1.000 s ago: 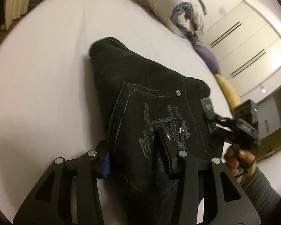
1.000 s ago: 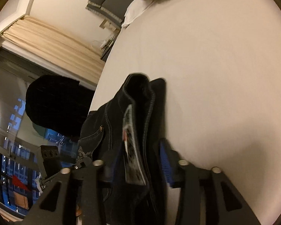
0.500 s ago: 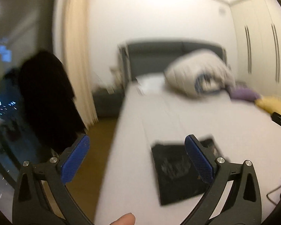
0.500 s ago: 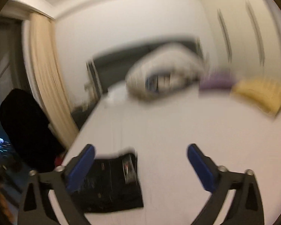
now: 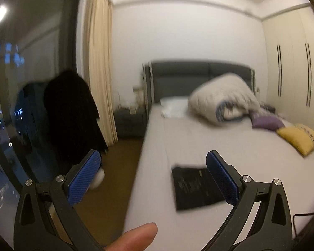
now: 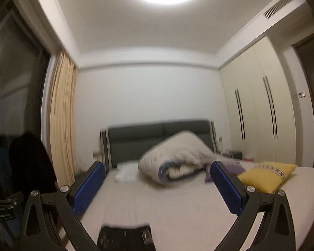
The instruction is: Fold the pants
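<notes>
Presently the bed [image 5: 230,146] carries the folded black pants [image 5: 190,186] flat near its foot-end left edge, untouched. Both tools are clear of them: left gripper [image 5: 155,173] and right gripper [image 6: 157,184] each have jaws just opened wide, nothing between.

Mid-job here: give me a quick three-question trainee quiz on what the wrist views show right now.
1. True or false: the left gripper is shut on the pants.
2. Which cushion lies nearer the pants? A. purple cushion B. yellow cushion
3. Fill in: the pants lie folded on the ___.

Key:
1. False. Both it and the right gripper are open and empty; their jaws have just been opening.
2. B
3. bed, near its left edge, apart from the rolled duvet.
</notes>
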Demonstrator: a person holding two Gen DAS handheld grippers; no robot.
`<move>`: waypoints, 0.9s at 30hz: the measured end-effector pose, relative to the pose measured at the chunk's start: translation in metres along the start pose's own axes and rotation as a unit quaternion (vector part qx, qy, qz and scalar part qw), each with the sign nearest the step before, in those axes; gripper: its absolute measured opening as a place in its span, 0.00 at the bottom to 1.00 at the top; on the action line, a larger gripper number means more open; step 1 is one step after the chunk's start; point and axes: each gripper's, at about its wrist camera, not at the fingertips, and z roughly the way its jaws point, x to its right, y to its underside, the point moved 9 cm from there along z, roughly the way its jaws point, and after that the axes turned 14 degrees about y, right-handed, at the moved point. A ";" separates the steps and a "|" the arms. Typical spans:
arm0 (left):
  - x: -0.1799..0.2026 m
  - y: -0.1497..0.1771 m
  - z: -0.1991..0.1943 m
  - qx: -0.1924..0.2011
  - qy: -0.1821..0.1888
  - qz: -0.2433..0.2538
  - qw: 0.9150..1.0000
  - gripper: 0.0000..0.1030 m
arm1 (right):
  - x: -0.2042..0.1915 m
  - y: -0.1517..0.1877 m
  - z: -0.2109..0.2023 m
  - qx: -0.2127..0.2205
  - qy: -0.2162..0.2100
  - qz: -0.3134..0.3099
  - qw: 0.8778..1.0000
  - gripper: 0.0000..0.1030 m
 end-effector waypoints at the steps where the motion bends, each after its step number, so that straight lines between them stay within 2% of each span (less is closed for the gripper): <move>1: 0.001 0.009 0.002 -0.019 0.009 -0.007 1.000 1.00 | -0.001 0.007 -0.004 -0.025 0.002 -0.009 1.000 1.00; 5: -0.001 0.057 0.017 -0.100 0.029 -0.051 0.993 1.00 | -0.001 0.056 0.011 -0.120 0.026 -0.030 0.992 1.00; 8: 0.002 0.093 0.036 -0.145 0.042 -0.069 0.986 1.00 | -0.007 0.089 0.016 -0.175 0.026 -0.035 0.984 1.00; 10: 0.001 0.110 0.039 -0.161 0.042 -0.074 0.983 1.00 | -0.013 0.110 0.020 -0.205 0.024 -0.048 0.977 1.00; 16: -0.002 0.137 0.066 -0.185 0.042 -0.087 0.978 1.00 | -0.037 0.151 0.021 -0.232 0.003 -0.089 0.969 1.00; 18: -0.003 0.138 0.095 -0.192 0.043 -0.090 0.976 1.00 | -0.048 0.158 0.019 -0.240 -0.005 -0.100 0.966 1.00; 27: -0.009 0.147 0.139 -0.207 0.038 -0.093 0.973 1.00 | -0.072 0.187 0.017 -0.266 -0.028 -0.127 0.955 1.00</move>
